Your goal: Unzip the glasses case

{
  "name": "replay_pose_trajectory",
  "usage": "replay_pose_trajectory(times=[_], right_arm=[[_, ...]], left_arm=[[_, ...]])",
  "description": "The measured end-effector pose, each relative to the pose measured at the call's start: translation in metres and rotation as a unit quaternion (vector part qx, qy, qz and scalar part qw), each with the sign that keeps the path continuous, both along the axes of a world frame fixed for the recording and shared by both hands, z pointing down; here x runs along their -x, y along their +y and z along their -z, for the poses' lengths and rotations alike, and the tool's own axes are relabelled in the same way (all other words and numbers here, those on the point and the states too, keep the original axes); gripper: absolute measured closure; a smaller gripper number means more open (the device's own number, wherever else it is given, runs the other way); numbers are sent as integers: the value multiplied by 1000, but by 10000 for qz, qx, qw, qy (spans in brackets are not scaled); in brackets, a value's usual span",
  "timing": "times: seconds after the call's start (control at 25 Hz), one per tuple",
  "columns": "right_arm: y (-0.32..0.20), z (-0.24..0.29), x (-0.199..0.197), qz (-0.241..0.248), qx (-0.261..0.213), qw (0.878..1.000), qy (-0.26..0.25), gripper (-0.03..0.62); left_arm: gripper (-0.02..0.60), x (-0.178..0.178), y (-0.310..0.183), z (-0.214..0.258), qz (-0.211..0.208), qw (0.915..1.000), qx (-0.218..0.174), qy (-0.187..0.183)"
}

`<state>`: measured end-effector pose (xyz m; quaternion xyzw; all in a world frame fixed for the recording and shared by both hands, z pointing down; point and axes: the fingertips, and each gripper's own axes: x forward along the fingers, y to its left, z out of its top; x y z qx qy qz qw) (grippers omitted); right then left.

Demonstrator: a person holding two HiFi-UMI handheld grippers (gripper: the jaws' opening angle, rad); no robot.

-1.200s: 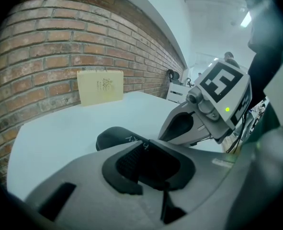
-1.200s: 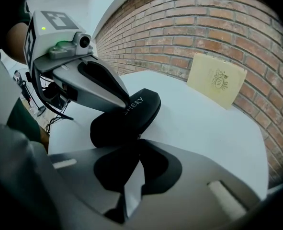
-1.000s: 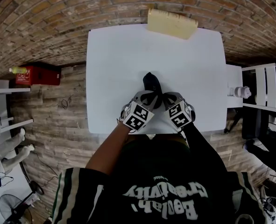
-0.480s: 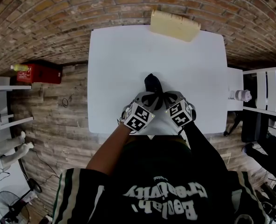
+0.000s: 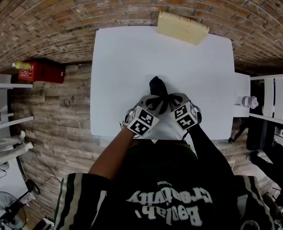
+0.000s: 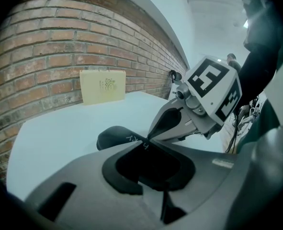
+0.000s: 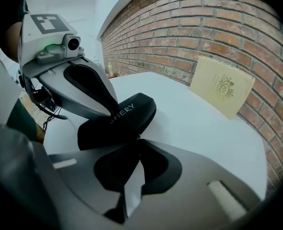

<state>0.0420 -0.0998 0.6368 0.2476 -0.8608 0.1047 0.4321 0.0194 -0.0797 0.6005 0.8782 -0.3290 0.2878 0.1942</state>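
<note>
Lying closed on table, glasses case, contents hidden.

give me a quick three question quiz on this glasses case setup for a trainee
1. True or false: the left gripper and the right gripper are both at the near end of the black glasses case.
2. What stands against the brick wall at the far edge of the white table? A: a green mug. B: a pale yellow flat pack. C: a blue bowl.
3. Fill in: the right gripper's jaws are ___.
Key: 1 true. 2 B, the pale yellow flat pack. 3 shut, with the tips together at the case's edge.
</note>
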Motion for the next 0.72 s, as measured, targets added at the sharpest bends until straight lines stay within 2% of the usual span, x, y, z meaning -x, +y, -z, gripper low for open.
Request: replay_pose_trajectory(times=[0.72], right_arm=[[-16,2,7,238,-114,9997,-19,579]], left_arm=[[535,4,0,0,42,9999,75,58]])
